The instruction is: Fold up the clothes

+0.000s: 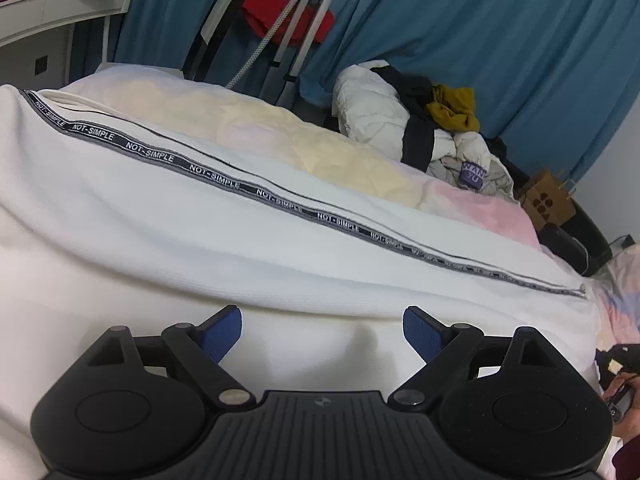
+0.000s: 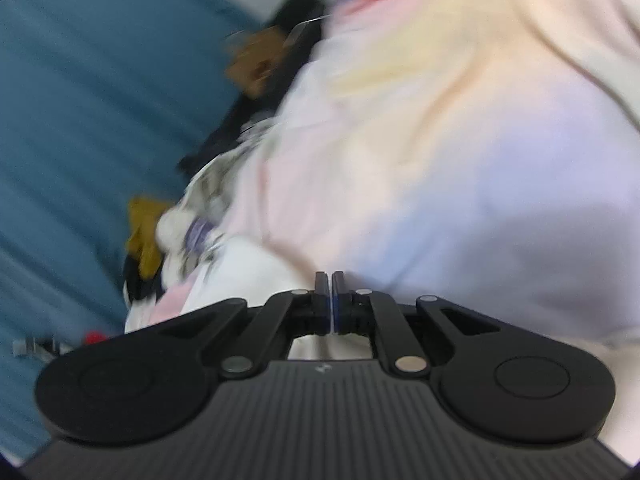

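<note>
A white knit garment point(image 1: 168, 216) with a grey "NOT-SIMPLE" tape stripe point(image 1: 224, 178) lies spread over the bed. My left gripper point(image 1: 322, 330) is open just above the garment's near part, its blue pads point(image 1: 224, 332) apart and empty. In the right wrist view, which is blurred by motion, my right gripper point(image 2: 329, 284) is shut with nothing visibly between its fingers. It is over the pastel pink, yellow and blue bedsheet point(image 2: 440, 140).
A pile of clothes point(image 1: 416, 120), white, black and mustard, sits at the far edge of the bed; it also shows blurred in the right wrist view point(image 2: 172, 236). Blue curtains point(image 1: 500, 40), a red cloth on a stand point(image 1: 288, 16), a brown paper bag point(image 1: 548, 200) and a white shelf point(image 1: 60, 4) surround the bed.
</note>
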Motion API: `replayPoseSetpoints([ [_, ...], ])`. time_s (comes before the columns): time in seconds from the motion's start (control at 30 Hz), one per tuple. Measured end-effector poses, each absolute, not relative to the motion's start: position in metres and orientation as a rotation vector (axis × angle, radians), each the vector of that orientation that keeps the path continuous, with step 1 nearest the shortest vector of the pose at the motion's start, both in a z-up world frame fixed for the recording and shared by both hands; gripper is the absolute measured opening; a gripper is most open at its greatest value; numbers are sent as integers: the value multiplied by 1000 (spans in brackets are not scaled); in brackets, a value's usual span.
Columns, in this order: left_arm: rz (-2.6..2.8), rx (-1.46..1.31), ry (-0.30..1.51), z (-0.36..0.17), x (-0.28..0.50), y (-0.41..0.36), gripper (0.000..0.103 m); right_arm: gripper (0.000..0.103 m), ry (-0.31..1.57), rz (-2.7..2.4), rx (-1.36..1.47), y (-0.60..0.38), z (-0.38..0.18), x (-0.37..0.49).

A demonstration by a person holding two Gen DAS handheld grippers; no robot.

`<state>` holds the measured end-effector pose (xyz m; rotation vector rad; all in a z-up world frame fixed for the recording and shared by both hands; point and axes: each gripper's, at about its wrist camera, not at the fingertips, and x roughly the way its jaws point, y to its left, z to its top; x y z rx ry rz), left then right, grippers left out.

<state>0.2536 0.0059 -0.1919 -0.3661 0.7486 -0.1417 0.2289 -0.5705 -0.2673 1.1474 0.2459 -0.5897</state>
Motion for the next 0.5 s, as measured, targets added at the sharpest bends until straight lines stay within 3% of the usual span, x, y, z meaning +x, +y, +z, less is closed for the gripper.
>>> replayPoseSetpoints([
  [0.07,-140,-370,744,-190,253,7,90,13,233,-598,1180,-566,-265,225],
  [0.17,-134,-386,754,-190,254,8,90,55,236,-577,1205,-568,-258,223],
  [0.5,-141,-429,756,-186,249,13,90,58,393,-502,1199,-541,-234,195],
])
